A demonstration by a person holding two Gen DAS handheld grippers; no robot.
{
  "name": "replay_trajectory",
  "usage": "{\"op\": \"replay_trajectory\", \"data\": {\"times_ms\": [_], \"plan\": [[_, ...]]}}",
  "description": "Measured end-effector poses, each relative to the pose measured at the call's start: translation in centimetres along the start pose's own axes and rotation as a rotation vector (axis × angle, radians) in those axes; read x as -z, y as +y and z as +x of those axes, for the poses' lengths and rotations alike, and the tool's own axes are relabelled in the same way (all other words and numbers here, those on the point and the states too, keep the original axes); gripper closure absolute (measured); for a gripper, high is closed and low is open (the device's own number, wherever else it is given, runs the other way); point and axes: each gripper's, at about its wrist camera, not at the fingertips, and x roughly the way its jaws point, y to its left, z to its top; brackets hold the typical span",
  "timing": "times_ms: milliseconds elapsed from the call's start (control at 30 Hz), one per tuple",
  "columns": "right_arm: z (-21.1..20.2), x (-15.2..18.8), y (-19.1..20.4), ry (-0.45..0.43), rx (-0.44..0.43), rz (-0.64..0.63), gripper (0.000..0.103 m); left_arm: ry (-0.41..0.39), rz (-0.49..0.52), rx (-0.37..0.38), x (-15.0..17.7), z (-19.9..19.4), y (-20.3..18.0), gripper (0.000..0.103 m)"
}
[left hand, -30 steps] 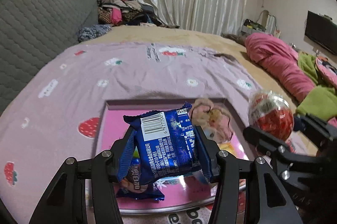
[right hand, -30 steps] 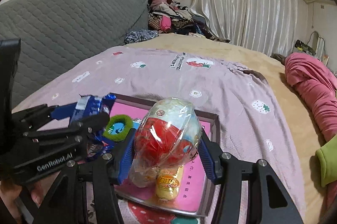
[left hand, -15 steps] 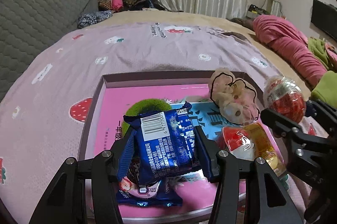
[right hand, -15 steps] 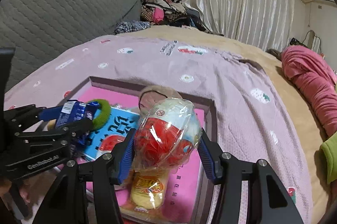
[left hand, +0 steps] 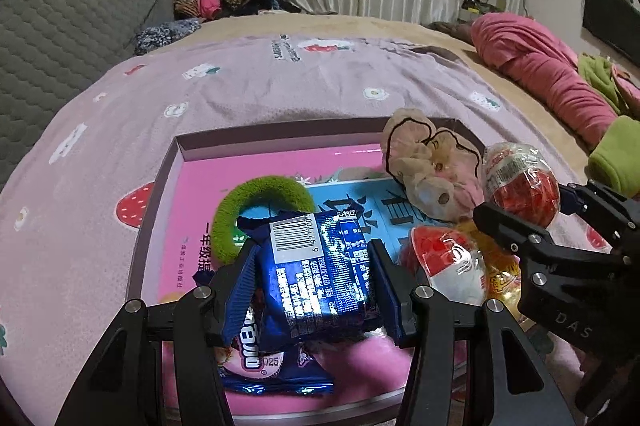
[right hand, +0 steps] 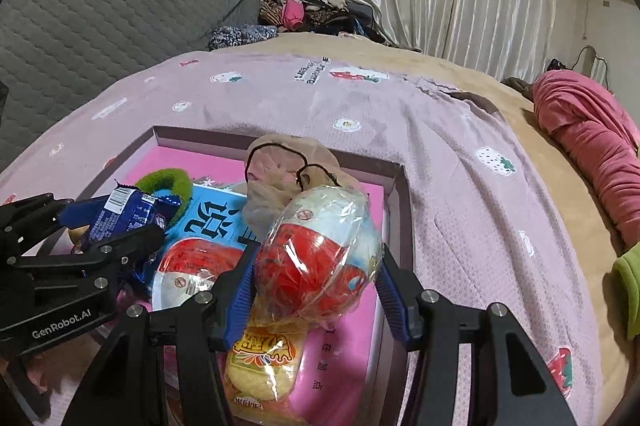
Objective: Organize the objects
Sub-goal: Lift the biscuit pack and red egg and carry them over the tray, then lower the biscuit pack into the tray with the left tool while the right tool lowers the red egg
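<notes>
Left gripper [left hand: 314, 276] clamped on blue cookie pack [left hand: 316, 270] low centre, right gripper [right hand: 316, 280] clamped on wrapped red egg [right hand: 320, 258] centre frame, both over pink tray [left hand: 200, 169] holding green scrunchie [left hand: 256, 203], beige scrunchie [left hand: 428, 165], second egg [left hand: 448, 266], on lilac blanket [left hand: 280, 81]

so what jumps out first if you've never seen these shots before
Two snacks held over a pink tray on the strawberry-print bedspread: the left gripper clamps a blue biscuit packet, the right gripper a red and white plastic-wrapped egg. In the tray lie a green scrunchie, a beige scrunchie at the far edge, and a second wrapped egg.
</notes>
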Motion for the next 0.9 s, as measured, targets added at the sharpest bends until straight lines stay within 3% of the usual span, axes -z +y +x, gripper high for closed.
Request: {"op": "replay_trajectory", "data": {"times_ms": [733,900], "plan": [[1.2,0.4,-0.1,0.021,0.024,0.005,0.046,-0.005,0.031,-0.010,0.5,0.6,-0.9,0.047],[1.3,0.5,-0.3,0.020,0.031,0.013,0.042,-0.029,0.028,-0.010,0.3,-0.2,-0.6,0.034]]}}
